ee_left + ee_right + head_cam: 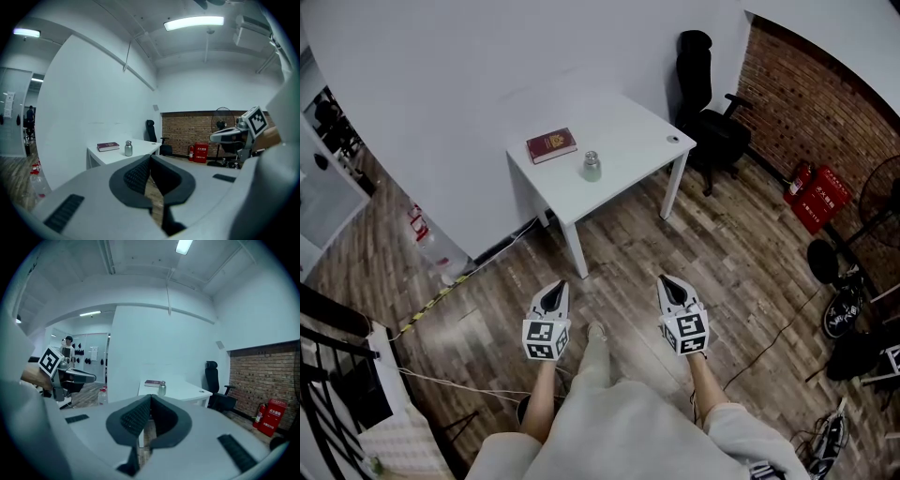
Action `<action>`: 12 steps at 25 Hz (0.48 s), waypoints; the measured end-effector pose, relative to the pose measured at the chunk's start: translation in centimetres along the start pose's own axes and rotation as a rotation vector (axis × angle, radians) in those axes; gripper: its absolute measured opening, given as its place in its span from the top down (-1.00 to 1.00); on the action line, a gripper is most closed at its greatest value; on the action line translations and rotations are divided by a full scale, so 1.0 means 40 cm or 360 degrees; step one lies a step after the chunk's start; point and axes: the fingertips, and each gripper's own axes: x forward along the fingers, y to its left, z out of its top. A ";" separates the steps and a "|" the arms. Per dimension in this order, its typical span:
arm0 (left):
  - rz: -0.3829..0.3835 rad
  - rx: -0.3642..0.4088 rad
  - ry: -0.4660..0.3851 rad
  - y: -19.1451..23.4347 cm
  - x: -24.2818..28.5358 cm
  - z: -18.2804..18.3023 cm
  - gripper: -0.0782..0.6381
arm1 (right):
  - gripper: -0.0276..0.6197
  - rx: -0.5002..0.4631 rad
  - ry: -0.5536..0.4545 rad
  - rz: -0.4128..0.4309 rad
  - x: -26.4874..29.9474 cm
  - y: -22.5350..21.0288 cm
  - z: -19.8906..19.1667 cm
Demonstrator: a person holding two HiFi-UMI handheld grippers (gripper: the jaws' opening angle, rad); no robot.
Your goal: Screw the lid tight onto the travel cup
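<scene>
Standing upright on the white tabletop (628,127), the silver travel cup (592,166) sits just beside a red book (551,144) without touching it; what the cup holds cannot be seen. A small round thing (673,139) lies near one corner of the tabletop, too small to identify. The left tool (553,292) and right tool (671,284) hang over the wood floor (741,272), well apart from the cup, each with jaws pressed together on nothing. A black office chair (708,117) stands by a brick wall (825,103).
</scene>
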 end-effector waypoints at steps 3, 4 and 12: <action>-0.0006 -0.0010 0.0009 0.031 0.057 0.000 0.76 | 0.92 0.0004 0.0018 -0.0001 0.062 -0.023 -0.001; -0.0007 -0.0016 0.0011 0.049 0.078 -0.001 0.76 | 0.91 0.0002 0.0021 0.0000 0.087 -0.027 0.002; -0.0051 -0.0048 -0.0008 0.189 0.283 0.040 0.76 | 0.91 -0.0011 0.0040 -0.0019 0.304 -0.083 0.050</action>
